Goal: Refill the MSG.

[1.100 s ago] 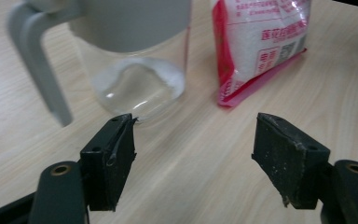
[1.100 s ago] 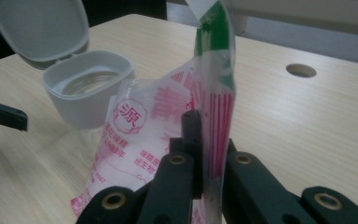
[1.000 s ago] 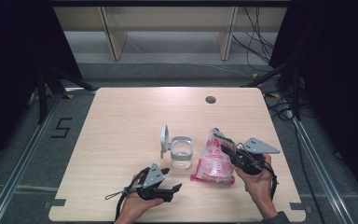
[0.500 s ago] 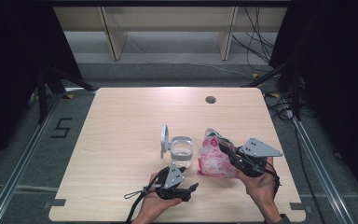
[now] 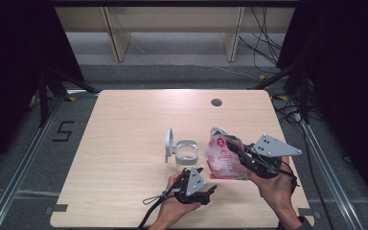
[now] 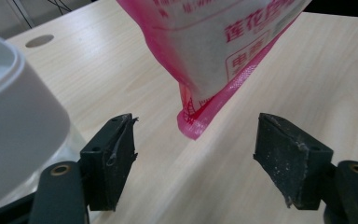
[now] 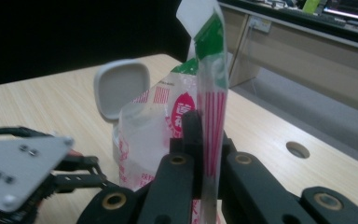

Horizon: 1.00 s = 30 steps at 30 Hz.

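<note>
Right gripper point(image 5: 234, 149) on crinkly pink plastic bag point(image 5: 224, 160)

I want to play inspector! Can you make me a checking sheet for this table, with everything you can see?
Surface: pale wooden table, with a round hole near the far edge.
Job's things: pink and white bag lifted off the table; white container beside it, its lid flipped up.
Clutter: nothing seen.
Grippers: right claw shut on the bag's edge; left claw open, jaws aimed at the bag's bottom corner, not touching.
Cables: one trails from the left claw; more lie on the floor beyond the table.
Surroundings: wooden shelf legs, dark curtains.
</note>
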Tool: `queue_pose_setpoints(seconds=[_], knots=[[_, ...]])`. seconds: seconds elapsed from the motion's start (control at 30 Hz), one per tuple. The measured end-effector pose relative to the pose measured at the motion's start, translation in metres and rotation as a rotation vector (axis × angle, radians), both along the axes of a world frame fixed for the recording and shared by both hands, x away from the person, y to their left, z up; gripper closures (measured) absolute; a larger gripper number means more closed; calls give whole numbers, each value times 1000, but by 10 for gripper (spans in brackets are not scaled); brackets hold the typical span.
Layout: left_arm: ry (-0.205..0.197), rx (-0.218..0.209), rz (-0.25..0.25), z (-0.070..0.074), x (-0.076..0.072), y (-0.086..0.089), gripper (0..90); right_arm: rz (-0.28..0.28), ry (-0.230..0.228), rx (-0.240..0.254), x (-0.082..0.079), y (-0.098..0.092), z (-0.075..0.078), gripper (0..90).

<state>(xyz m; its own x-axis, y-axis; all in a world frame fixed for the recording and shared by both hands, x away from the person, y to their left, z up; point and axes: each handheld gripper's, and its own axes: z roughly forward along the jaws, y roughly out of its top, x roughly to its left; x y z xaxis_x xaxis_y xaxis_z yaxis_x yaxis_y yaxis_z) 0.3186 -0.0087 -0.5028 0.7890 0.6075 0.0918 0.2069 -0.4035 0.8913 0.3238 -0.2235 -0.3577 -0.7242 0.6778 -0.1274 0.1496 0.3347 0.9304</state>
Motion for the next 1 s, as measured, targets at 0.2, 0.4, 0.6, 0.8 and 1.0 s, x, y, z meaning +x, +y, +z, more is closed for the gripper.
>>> queue_pose_setpoints(seconds=[0.2,0.4,0.6,0.8,1.0], knots=[[15,-58,16,-3,7,-11,348,12,-26,11,-3,3,14,900],[13,-127,50,-6,2,-14,647,16,-39,-12,1,11,12,900],[43,-195,55,-8,-2,-15,677,31,-14,-5,6,17,13,900],[39,-233,45,-7,-2,-15,691,21,-44,12,14,25,15,900],[44,-286,64,-8,0,-19,702,10,-45,61,25,31,11,900]])
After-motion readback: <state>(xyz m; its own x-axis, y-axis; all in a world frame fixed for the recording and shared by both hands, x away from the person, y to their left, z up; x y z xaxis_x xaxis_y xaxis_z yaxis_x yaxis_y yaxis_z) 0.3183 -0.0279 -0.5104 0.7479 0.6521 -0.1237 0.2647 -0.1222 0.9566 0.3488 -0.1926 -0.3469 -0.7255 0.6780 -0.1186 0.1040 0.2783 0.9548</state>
